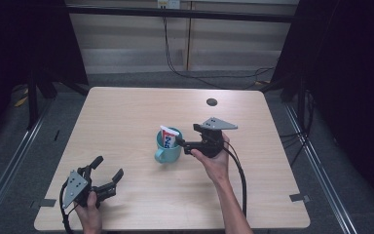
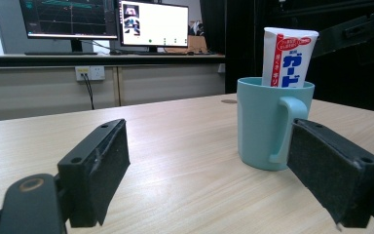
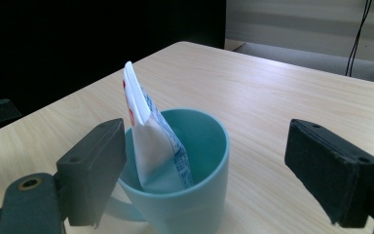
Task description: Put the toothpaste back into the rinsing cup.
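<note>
A teal mug stands upright near the middle of the wooden table, with a white, red and blue toothpaste tube standing in it. My right gripper hovers just right of the mug's rim, jaws open, touching nothing. In the right gripper view the tube leans inside the mug, below and between the open jaws. My left gripper rests open at the front left, apart from the mug. In the left gripper view the mug and tube stand beyond the open jaws.
A small black round hole sits in the tabletop at the back right. Monitors stand on a bench behind the table. Black frame posts and cables surround it. Bare tabletop lies left and behind the mug.
</note>
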`<state>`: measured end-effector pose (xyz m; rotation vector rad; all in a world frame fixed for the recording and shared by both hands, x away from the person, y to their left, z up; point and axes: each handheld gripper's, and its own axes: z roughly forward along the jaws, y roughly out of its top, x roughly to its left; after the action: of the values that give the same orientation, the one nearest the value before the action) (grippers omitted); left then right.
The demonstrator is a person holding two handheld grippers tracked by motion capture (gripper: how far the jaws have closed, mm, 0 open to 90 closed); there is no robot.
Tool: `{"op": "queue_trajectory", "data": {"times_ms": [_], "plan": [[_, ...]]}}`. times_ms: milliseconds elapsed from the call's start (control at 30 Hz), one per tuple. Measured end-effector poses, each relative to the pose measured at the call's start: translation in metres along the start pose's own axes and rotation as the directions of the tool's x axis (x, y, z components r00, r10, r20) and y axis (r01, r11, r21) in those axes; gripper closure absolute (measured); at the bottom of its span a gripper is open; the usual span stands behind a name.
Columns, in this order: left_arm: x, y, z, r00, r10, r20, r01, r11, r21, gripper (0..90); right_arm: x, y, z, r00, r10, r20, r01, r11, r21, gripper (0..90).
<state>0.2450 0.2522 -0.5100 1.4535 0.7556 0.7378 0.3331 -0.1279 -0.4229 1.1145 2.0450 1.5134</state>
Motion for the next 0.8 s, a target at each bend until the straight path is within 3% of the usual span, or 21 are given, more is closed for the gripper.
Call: {"op": "queue_trajectory", "data": {"times_ms": [200,800], "plan": [[0.0,0.0,0.0,1.0,0.001,0.0,-0.001,1.0,0.0,15.5,-0.006,-0.008,-0.01,0.9993,0.026,0.026,-0.026,1.0,-0.008,14.9],[0.0,0.0,0.0,1.0,0.0,0.0,0.0,1.0,0.0,15.5,-0.022,-0.024,-0.043,0.9945,0.017,0.103,-0.016,1.0,-0.019,15.9]]}}
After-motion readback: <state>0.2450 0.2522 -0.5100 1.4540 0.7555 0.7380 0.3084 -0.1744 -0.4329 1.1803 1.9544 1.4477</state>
